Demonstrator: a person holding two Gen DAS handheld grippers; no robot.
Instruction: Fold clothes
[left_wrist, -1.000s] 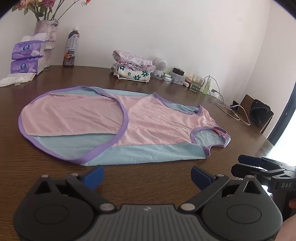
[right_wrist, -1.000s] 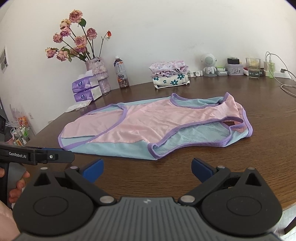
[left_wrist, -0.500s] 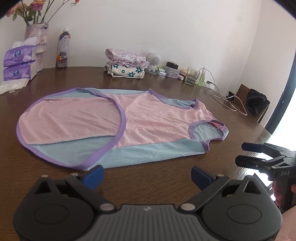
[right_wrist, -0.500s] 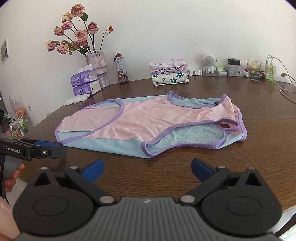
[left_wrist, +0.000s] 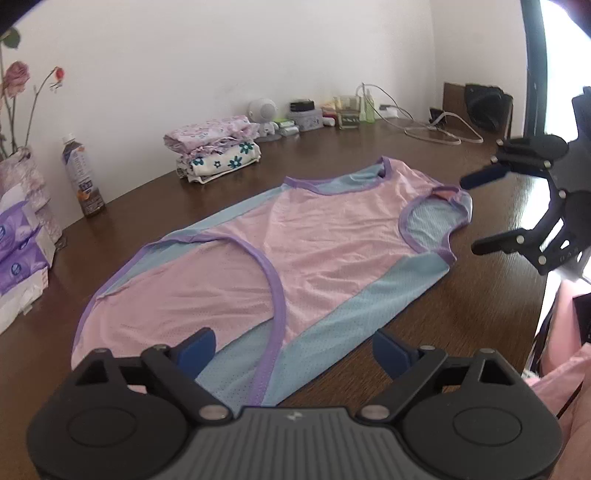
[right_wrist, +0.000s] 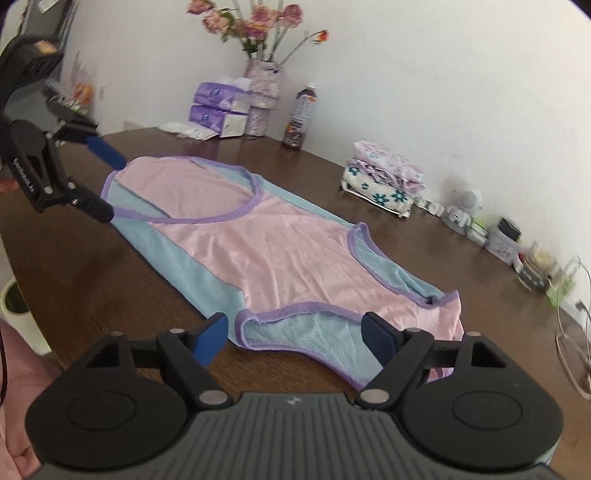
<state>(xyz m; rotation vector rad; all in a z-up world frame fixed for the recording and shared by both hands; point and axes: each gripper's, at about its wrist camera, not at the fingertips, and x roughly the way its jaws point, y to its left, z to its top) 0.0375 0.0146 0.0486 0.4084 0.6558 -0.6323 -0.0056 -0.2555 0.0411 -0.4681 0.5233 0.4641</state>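
A pink and light-blue sleeveless top (left_wrist: 314, 240) with purple trim lies flat on the brown wooden table (left_wrist: 480, 314), part of its hem end folded over. My left gripper (left_wrist: 291, 349) is open at the hem end, with its left pad over the fabric and nothing held. In the right wrist view the same top (right_wrist: 277, 251) stretches away, and my right gripper (right_wrist: 293, 334) is open, straddling the near armhole. Each gripper shows in the other's view: the right one (left_wrist: 471, 214) open by the shoulder end, the left one (right_wrist: 112, 188) open by the hem end.
A stack of folded clothes (left_wrist: 214, 151) sits at the back by the wall, with a drink bottle (left_wrist: 83, 177), tissue packs (left_wrist: 18, 251) and a vase of flowers (right_wrist: 264, 96). Small items and cables (left_wrist: 432, 133) line the far right. The table edge runs close on my side.
Both grippers have moved in from the near table edge to opposite ends of the top, the left to the hem and the right to the armhole. Both stayed open; the top has not moved.
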